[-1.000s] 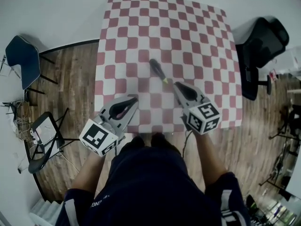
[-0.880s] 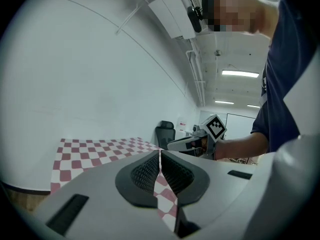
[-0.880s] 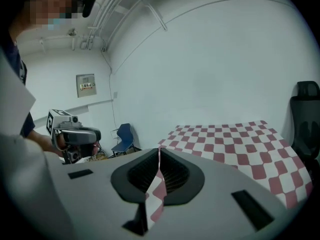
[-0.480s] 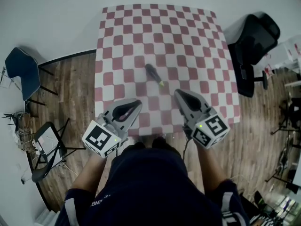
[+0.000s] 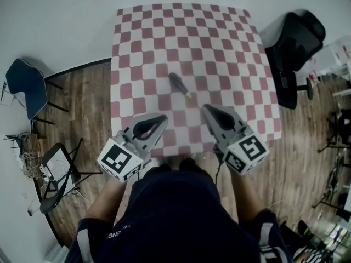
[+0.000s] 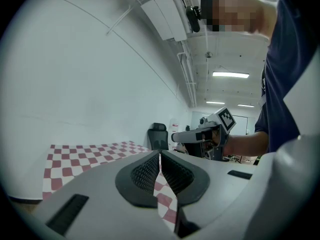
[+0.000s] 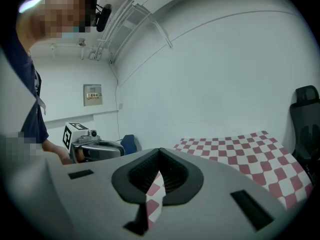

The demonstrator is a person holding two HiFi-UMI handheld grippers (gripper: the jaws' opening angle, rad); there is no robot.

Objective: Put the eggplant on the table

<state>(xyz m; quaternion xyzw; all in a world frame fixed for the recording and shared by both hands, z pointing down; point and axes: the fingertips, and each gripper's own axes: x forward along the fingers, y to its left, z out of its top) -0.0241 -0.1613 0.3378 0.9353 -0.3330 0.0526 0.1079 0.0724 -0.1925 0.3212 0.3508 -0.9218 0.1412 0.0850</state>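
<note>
Looking down from the head view, I see the square table under a red-and-white checked cloth filling the middle of the scene, standing on a brown wooden plank floor. A black high-backed office chair stands at the table's right edge. A dark blue shell chair on thin legs sits well off to the left, and a black folding frame chair stands nearer my operator.

The left gripper with its grey body and square-marker cube hangs over the near edge of the table. In its own view, its black ribbed fingers meet at the tips with nothing between them, only checked cloth showing through the slit lower down. The right gripper of the same grey build is held beside it, over the near right part of the cloth. Its ribbed fingers are likewise pressed together on nothing.

The dark, slender eggplant with a yellowish-green stem end lies flat on the cloth. It is set on a diagonal, stem end towards the grippers. It sits just ahead of both, slightly nearer the right one, and neither touches it.
</note>
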